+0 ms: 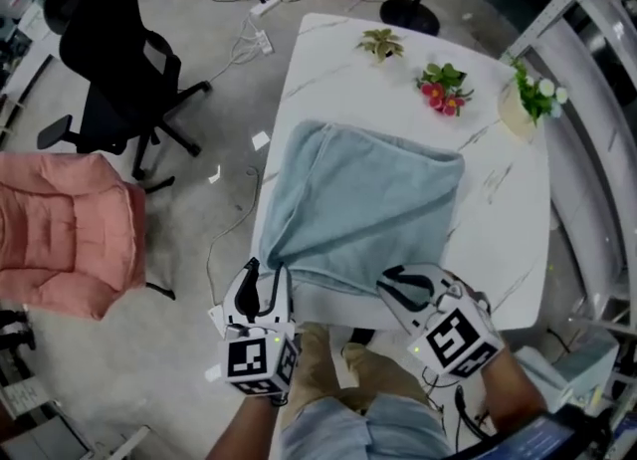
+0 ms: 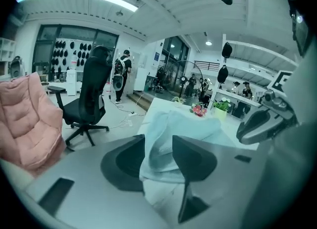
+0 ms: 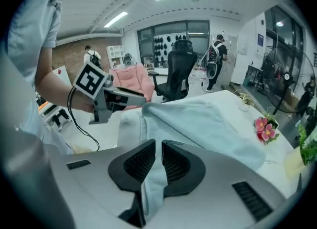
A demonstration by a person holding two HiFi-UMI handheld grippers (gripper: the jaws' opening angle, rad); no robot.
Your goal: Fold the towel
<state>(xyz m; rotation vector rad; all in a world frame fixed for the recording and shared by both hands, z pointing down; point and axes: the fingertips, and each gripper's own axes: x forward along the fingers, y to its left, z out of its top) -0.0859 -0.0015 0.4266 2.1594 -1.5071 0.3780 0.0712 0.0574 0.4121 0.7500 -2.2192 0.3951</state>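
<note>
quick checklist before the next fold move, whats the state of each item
1. Left tongs gripping the towel: not ok. The jaws stand apart and the cloth lies loose between them.
2. Right tongs gripping the towel: ok. They are closed on its near edge.
3. Towel lying flat: not ok. It is ridged and pulled toward the near left corner.
4. Room on the table beyond the towel: ok. The flowers sit clear of it.
5. Near edge fully on the table: cannot tell. The tongs cover it.
</note>
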